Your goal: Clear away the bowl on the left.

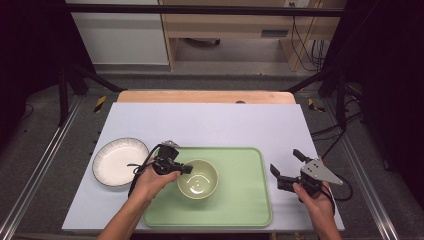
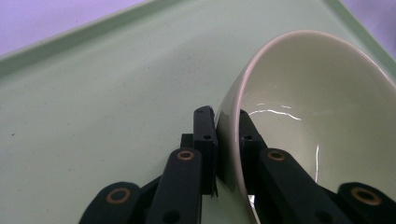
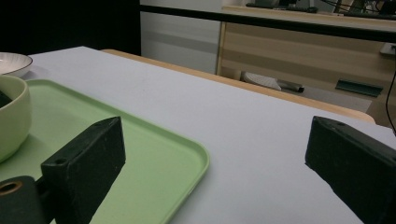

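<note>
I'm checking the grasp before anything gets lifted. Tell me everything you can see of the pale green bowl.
The pale green bowl is small, round and glossy, ceramic by its look, with a cream rim and light glinting inside. It looks empty. It sits upright on the green tray, left of the tray's middle. The left gripper is shut on its left rim: in the left gripper view one jaw presses the outer wall, the other the inside. Nothing else touches it; the white plate lies apart, off the tray.

The green tray (image 1: 240,200) lies bare right of the pale bowl (image 1: 198,178) (pinched at its rim by the left claw (image 1: 186,169)). A white plate (image 1: 120,161) blocks the tabletop's (image 1: 210,122) left side; beyond, open room.
</note>
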`<state>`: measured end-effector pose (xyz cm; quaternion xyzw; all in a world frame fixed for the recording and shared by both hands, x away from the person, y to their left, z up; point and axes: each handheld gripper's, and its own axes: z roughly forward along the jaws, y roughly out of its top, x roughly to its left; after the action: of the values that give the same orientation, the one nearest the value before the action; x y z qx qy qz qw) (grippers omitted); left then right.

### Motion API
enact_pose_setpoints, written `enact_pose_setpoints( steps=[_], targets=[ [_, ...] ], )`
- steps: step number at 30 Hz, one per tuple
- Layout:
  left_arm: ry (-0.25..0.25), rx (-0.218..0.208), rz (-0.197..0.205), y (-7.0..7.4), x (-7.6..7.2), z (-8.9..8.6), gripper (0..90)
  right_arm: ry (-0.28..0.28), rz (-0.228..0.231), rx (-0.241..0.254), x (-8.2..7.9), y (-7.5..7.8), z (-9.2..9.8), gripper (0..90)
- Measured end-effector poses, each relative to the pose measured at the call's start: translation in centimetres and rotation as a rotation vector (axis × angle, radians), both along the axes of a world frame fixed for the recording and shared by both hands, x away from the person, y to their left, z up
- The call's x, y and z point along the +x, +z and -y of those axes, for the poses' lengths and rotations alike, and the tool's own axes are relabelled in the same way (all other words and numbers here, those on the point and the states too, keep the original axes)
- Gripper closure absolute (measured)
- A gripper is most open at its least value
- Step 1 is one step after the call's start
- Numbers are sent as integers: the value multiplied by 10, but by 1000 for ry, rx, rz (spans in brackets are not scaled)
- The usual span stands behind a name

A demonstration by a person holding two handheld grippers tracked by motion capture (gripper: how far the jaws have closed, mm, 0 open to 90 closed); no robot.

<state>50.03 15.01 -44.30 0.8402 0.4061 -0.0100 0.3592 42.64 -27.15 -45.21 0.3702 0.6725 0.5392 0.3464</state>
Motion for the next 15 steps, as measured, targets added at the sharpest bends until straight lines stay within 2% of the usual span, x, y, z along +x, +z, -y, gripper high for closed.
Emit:
enact_pose_setpoints(
  steps=[15],
  targets=[
    [13,-3,-18,-3,3,-2,830,2,-4,-8,0,0,-1,53]
  ],
)
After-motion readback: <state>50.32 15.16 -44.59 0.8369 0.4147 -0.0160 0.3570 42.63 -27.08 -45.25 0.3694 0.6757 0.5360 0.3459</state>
